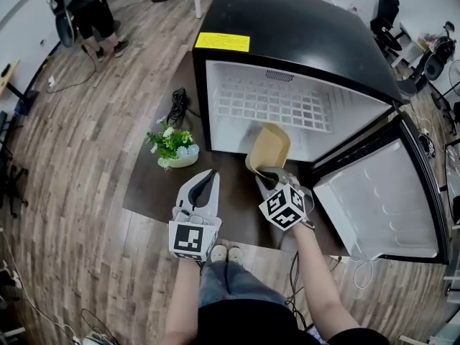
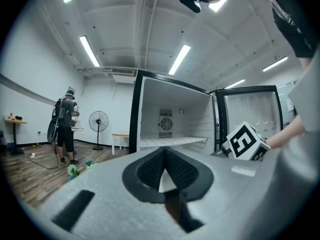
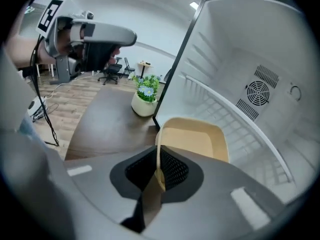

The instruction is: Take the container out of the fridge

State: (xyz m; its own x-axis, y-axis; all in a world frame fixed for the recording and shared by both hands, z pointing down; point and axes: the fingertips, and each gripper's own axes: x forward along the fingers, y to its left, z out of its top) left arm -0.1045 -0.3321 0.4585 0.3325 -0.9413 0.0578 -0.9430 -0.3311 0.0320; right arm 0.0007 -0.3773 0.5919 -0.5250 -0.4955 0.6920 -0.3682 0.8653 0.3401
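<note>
Container [image 1: 269, 148] was clamped at its rim by right gripper [image 1: 272, 176], tilted just outside fridge [image 1: 287, 42] for withdrawal; left gripper [image 1: 207, 180] was held closed, empty.

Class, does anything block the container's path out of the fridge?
Nothing visible does. The right claw grips the container at the front of the open fridge; the door is swung wide, the plant sits aside.

Container [image 1: 269, 148] matt beige; fridge [image 1: 287, 27] shell glossy black; floor [image 1: 93, 121] wood planks
</note>
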